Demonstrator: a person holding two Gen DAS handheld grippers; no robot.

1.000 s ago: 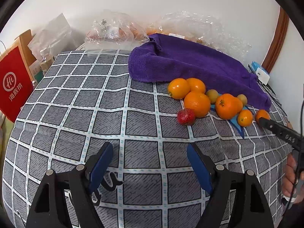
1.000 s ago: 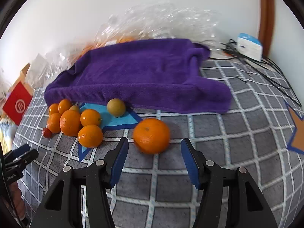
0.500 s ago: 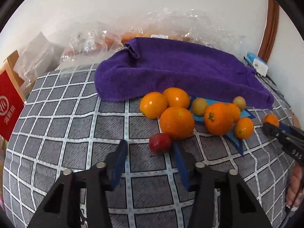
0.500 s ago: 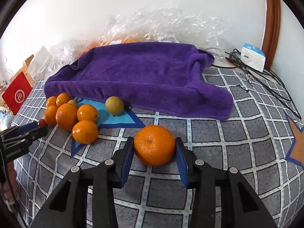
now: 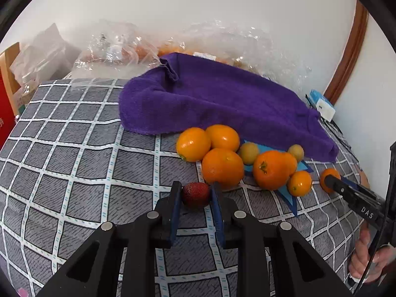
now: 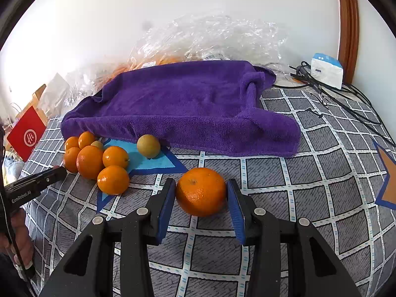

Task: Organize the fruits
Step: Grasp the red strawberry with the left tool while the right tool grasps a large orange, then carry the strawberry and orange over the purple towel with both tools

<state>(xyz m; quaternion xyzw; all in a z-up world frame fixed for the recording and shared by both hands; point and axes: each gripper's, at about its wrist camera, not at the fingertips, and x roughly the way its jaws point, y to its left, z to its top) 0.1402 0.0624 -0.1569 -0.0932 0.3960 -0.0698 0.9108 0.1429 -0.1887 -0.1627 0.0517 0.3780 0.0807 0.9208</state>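
Gripping strawberry [image 5: 196,194] & orange [image 6: 201,191]

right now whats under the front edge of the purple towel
A light blue star patch on the checked cover runs under the purple towel, and a yellow-green fruit sits at its hem. Anything further beneath is covered.

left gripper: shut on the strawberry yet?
Shut. The left gripper has both blue pads pressing the strawberry on the checked cloth.

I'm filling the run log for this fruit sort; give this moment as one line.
left gripper: shut on strawberry | right gripper: shut on orange | both fruits on checked cloth
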